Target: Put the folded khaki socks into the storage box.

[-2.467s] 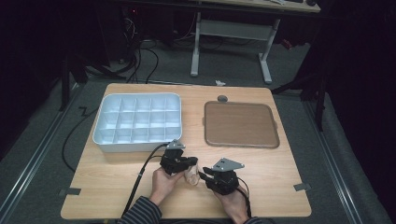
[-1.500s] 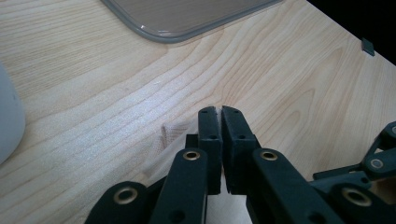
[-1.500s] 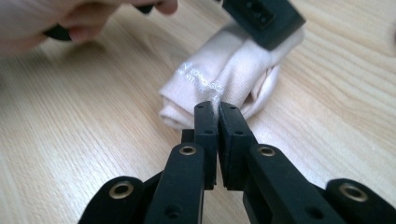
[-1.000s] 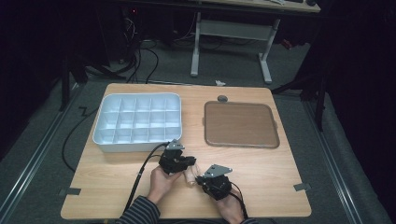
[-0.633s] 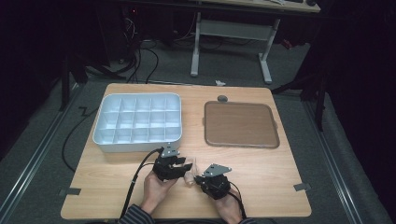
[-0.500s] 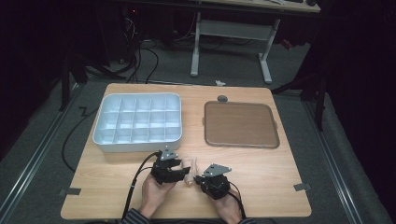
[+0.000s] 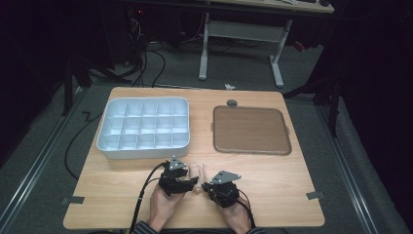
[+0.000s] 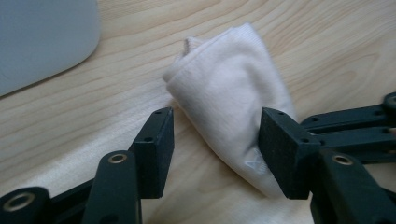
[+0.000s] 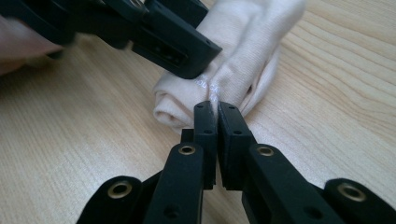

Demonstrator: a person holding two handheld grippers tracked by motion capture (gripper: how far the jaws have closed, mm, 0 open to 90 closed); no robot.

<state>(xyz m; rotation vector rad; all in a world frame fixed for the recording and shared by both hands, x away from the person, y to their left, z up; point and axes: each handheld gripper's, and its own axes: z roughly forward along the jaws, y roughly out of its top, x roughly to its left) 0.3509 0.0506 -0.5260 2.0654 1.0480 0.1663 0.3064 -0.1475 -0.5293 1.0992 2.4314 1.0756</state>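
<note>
A small folded cream cloth (image 7: 197, 171) lies on the wooden table near its front edge, between my two grippers. In the left gripper view the cloth (image 8: 229, 88) sits between the open jaws of my left gripper (image 8: 217, 149), with one jaw close against its right side. My right gripper (image 9: 217, 112) is shut on a thin fold at the cloth's (image 9: 243, 56) near edge. The left gripper's jaw (image 9: 173, 44) crosses the top of the right gripper view, resting against the cloth. From above, the left gripper (image 7: 191, 182) and the right gripper (image 7: 205, 186) nearly meet tip to tip.
A white tray with several compartments (image 7: 143, 127) stands at the back left, and its corner (image 8: 42, 37) shows in the left gripper view. A flat brown tray (image 7: 251, 129) lies at the back right, with a small grey disc (image 7: 232, 103) behind it. Tape marks (image 7: 314, 195) sit near the front corners.
Both hands have drawn back toward the table's front edge and slightly left, and the cloth has come with them. The two grippers stand closer together than before.
</note>
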